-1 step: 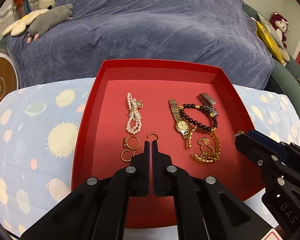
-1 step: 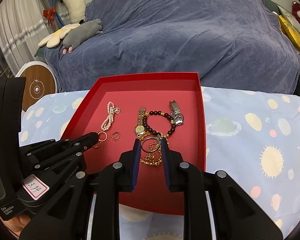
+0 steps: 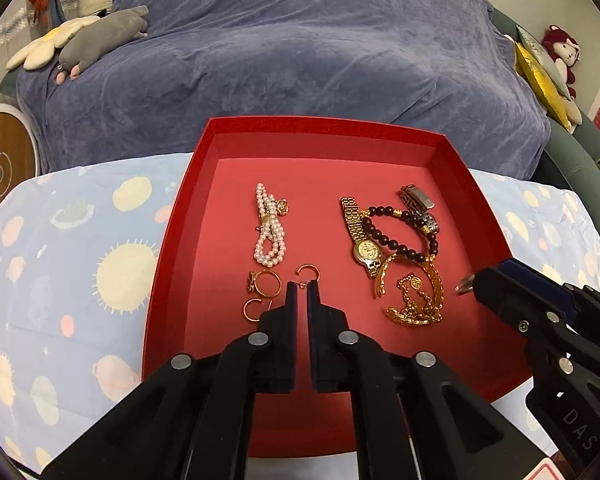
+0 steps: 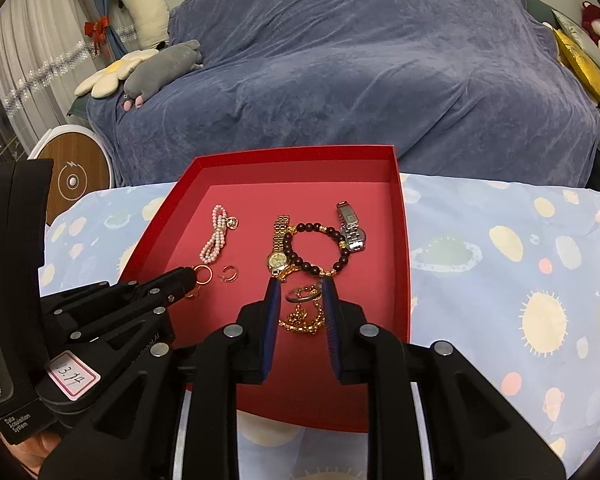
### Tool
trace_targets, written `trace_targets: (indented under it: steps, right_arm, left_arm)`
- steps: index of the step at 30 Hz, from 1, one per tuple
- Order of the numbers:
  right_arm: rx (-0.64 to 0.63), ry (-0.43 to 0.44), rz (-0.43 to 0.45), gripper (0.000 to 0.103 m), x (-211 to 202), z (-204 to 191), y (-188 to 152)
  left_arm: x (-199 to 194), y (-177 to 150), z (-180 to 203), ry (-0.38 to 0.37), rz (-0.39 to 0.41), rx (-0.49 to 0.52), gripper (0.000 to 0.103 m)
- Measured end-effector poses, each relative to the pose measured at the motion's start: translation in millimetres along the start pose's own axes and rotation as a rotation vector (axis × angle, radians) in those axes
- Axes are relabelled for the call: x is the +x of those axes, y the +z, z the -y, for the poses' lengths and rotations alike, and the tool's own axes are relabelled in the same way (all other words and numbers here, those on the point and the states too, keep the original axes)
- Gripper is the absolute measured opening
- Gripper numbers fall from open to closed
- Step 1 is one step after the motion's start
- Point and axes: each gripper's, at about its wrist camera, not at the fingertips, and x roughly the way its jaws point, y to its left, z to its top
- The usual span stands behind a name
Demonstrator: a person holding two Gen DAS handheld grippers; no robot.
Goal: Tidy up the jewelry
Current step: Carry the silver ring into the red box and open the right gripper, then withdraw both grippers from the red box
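Observation:
A red tray [image 3: 168, 264] [image 4: 402, 240] holds jewelry. At its left lie a pearl bracelet [image 3: 270, 232] [image 4: 215, 240], a gold ring [image 3: 265, 282], and two small hoop earrings [image 3: 309, 272] [image 3: 253, 309]. At its right lie a gold watch [image 3: 362, 242] [image 4: 278, 254], a dark bead bracelet [image 3: 400, 236] [image 4: 316, 248], a silver watch [image 3: 420, 206] [image 4: 350, 224] and a gold chain [image 3: 414, 300] [image 4: 302, 320]. My left gripper [image 3: 301, 286] is nearly shut, with a thin earring hook at its tips. My right gripper [image 4: 300, 292] is shut on a silver ring [image 4: 304, 294] above the chain.
The tray sits on a light blue cloth with suns and planets [image 3: 80, 280] [image 4: 520, 264]. Behind is a sofa under a blue cover [image 3: 300, 60] with plush toys [image 3: 96, 36]. A round white and wood device [image 3: 0, 168] stands at the left.

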Motion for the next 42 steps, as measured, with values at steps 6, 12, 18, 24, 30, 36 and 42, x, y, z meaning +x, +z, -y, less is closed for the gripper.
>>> trace_targets:
  steps: [6,12,18,24,30,36,42]
  right_arm:
    - [0.004,-0.037,0.053,0.054,-21,0,-3]
    - [0.011,-0.041,0.078,0.066,-51,-2,-15]
    - [0.028,-0.035,0.091,0.077,-79,0,-41]
    - [0.033,-0.039,0.051,0.079,-92,0,-68]
    - [0.004,-0.055,0.043,0.079,-100,-11,-92]
    - [-0.015,-0.072,0.049,0.079,-96,-18,-99]
    - [-0.05,-0.112,0.065,0.081,-91,-22,-105]
  left_arm:
    - [-17,-3,-2,0.078,0.052,-0.001,0.056]
    - [-49,-12,-2,0.092,0.088,-0.016,0.071]
    - [-79,-35,8,0.106,0.111,0.03,0.077]
    - [-98,-69,9,0.104,0.113,0.038,0.077]
    - [-105,-94,3,0.116,0.092,0.018,0.079]
    - [-102,-105,-3,0.14,0.09,-0.025,0.079]
    - [-95,-118,-5,0.156,0.073,-0.007,0.079]
